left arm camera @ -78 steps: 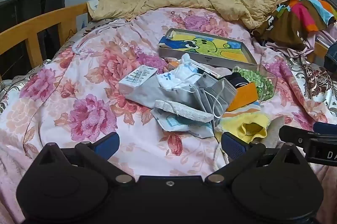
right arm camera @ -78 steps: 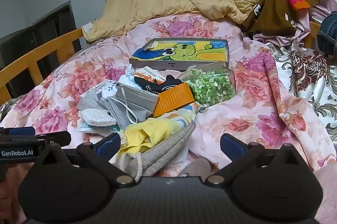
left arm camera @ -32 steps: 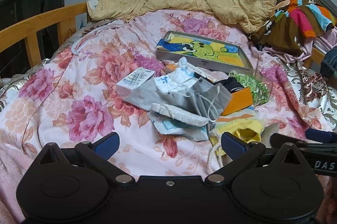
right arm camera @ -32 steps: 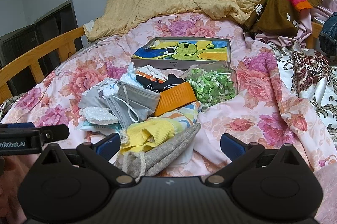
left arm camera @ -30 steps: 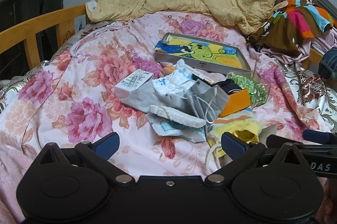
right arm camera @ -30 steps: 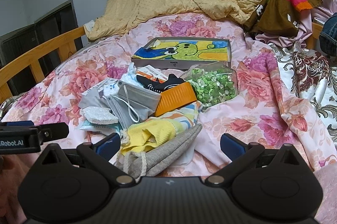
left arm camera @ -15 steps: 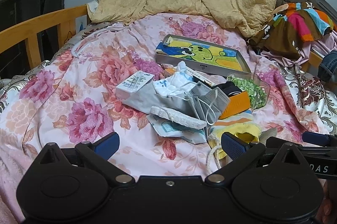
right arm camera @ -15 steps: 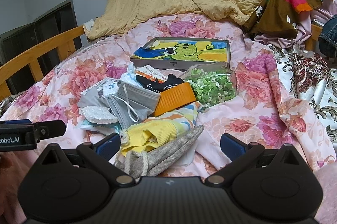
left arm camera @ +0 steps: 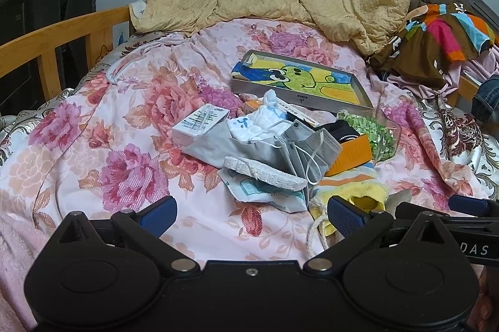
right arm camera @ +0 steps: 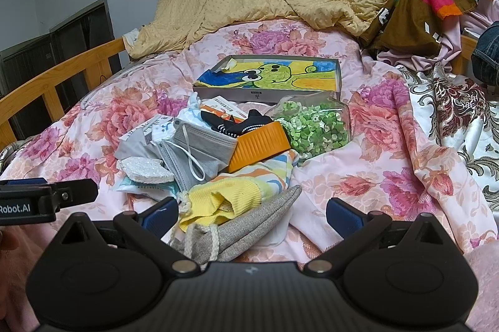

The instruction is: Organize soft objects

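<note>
Both the left gripper (left arm camera: pixel 251 212) and right gripper (right arm camera: pixel 251 212) hover with fingers spread, empty, before the pile of soft objects (right arm camera: pixel 212 154) on the bed (left arm camera: pixel 93 145). Risk: mask loops (right arm camera: pixel 193 157) look tangled, so lifting 1 mask may drag its neighbours.

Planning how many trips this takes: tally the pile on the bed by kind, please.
Gray face masks: 2
White sponge pad: 1
Yellow cloth: 1
Gray drawstring pouch: 1
Black sock: 1
Total: 6
</note>
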`<state>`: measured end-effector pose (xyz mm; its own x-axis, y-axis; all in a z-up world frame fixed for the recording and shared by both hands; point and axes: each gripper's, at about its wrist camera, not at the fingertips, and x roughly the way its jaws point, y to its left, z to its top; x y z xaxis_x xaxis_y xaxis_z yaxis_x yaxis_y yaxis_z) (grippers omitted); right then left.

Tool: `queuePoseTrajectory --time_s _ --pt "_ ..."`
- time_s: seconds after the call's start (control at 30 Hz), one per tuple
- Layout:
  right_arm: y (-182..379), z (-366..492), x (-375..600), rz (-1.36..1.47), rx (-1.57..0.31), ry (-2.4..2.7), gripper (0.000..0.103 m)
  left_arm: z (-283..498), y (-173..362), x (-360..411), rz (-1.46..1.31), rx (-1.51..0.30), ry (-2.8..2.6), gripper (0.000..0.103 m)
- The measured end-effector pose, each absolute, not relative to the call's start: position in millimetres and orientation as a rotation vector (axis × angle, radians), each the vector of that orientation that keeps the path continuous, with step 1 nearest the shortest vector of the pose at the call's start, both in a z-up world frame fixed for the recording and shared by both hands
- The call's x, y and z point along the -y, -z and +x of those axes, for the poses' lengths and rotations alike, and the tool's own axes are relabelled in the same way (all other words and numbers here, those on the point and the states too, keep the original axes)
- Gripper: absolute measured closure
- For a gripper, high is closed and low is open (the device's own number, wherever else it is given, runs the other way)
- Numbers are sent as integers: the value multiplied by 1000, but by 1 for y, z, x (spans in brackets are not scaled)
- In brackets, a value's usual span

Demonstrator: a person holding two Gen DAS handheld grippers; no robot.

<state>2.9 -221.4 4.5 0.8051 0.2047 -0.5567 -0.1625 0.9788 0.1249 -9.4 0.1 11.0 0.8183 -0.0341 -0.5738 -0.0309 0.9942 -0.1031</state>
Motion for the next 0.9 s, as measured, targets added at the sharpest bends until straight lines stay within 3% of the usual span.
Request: queuePoseTrajectory --time_s 0.9 --pt "-4 12 241 146 -674 -235 0 7 -11 2 -45 -642 113 1"
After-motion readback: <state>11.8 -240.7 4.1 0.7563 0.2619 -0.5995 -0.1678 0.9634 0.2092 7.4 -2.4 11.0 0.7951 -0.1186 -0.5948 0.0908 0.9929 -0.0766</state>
